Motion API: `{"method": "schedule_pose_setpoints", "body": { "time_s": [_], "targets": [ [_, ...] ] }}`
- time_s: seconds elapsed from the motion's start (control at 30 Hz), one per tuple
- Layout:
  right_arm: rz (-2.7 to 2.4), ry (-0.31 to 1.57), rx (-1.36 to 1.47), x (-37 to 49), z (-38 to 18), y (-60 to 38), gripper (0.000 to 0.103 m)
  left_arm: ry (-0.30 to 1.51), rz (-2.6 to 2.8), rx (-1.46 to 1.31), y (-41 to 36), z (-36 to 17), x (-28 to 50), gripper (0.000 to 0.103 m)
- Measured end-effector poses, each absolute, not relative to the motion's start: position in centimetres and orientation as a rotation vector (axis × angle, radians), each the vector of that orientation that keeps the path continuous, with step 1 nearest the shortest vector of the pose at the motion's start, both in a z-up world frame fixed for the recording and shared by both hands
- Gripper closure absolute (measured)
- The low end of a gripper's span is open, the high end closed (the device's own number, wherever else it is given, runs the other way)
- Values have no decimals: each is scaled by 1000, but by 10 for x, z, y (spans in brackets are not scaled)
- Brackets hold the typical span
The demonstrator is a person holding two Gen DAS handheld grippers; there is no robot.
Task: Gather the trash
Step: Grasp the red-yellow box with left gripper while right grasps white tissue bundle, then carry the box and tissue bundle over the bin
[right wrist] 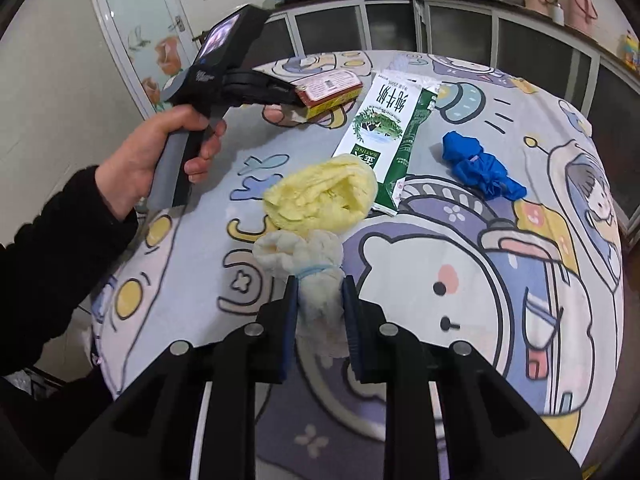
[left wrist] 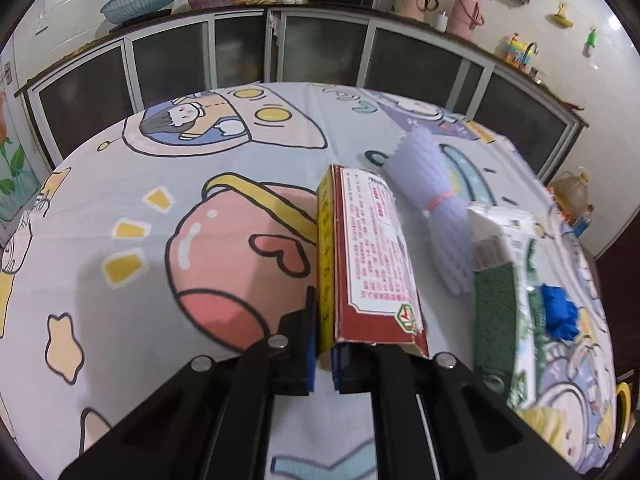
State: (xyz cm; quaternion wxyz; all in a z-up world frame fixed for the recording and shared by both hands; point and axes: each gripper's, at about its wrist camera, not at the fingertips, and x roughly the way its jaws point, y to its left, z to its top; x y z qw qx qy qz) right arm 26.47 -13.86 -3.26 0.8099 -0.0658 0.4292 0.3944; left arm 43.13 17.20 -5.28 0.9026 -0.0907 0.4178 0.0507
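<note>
My left gripper (left wrist: 323, 344) is shut on the near end of a red and yellow carton (left wrist: 368, 256) and holds it above the table; it also shows in the right wrist view (right wrist: 328, 90). My right gripper (right wrist: 320, 300) is shut on the tied end of a white and yellow foam net (right wrist: 316, 216). A flattened green and white milk carton (right wrist: 384, 128) lies beyond it, also in the left wrist view (left wrist: 508, 280). A crumpled blue wrapper (right wrist: 480, 166) lies to the right. A lilac foam net (left wrist: 432, 200) lies behind the red carton.
The table (left wrist: 140, 184) wears a cartoon-print cloth. Dark glass-front cabinets (left wrist: 320, 52) run behind it, with baskets, a microwave and flasks on top. A white door (right wrist: 136, 32) stands at the left. A bottle (left wrist: 572, 192) stands off the table's right edge.
</note>
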Motion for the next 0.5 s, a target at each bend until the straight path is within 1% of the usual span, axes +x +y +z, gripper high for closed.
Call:
{"method": "schedule_pose_setpoints", "body": {
  "time_s": [0.5],
  "targets": [
    [792,842,-48,209,4,-189,82,791,39,-214,169,-19,344,98]
  ]
}}
